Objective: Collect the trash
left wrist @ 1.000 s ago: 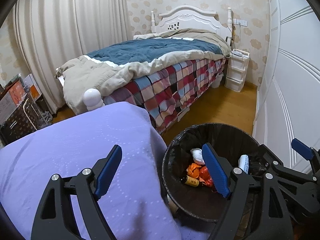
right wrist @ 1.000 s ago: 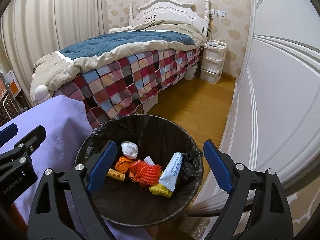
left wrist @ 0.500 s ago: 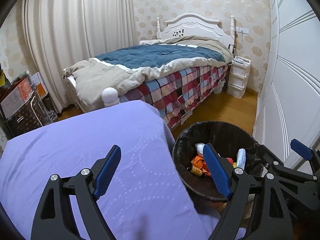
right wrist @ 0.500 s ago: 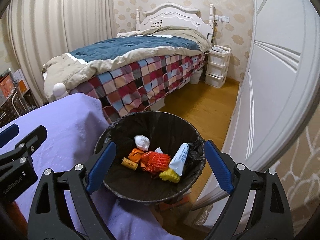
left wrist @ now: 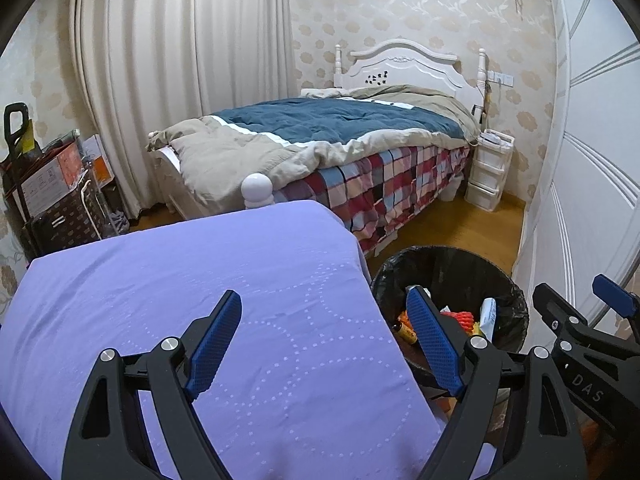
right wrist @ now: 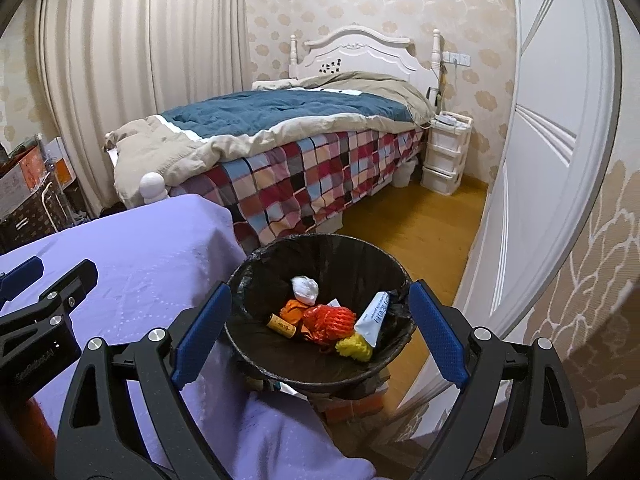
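Both tongs, left tongs (left wrist: 324,344) and right tongs (right wrist: 320,336), gape empty; trash sits in the bin (right wrist: 256,268), so collecting looks done

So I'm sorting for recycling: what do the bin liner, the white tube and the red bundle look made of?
The bin liner looks like thin black plastic film: glossy and crinkled. The white tube seems soft plastic or laminate, with a flattened printed body. The red bundle looks like plastic mesh netting, though it could be fabric.

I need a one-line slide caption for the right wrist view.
Open right gripper above a black-lined bin holding a tube, cork and wrappers.
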Tool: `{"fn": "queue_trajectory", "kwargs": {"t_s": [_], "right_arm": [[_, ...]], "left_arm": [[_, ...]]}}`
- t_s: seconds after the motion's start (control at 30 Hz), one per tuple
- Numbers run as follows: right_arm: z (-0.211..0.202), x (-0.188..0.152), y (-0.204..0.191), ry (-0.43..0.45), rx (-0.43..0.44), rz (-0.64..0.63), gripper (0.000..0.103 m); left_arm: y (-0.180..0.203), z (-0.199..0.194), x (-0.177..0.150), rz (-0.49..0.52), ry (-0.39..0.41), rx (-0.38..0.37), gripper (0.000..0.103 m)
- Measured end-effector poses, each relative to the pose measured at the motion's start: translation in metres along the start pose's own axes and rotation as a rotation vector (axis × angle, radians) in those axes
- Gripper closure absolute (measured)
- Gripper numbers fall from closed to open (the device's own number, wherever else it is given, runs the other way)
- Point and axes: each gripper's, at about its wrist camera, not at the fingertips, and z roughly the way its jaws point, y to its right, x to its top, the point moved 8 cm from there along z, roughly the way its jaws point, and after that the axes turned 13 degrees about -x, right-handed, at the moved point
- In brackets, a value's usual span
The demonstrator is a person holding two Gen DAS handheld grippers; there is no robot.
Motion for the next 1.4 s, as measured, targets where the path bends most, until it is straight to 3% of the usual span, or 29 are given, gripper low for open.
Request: {"fn": "queue_trajectory", "kwargs": {"t_s": [1.4], "right_arm": [[-0.0038,-0.0001,-0.0026,0.006,0.002,-0.001,0.015]], "left_arm": [[-0.0042,-0.0043,-0.0034,-0.006,0.005,0.002,0.021]]}}
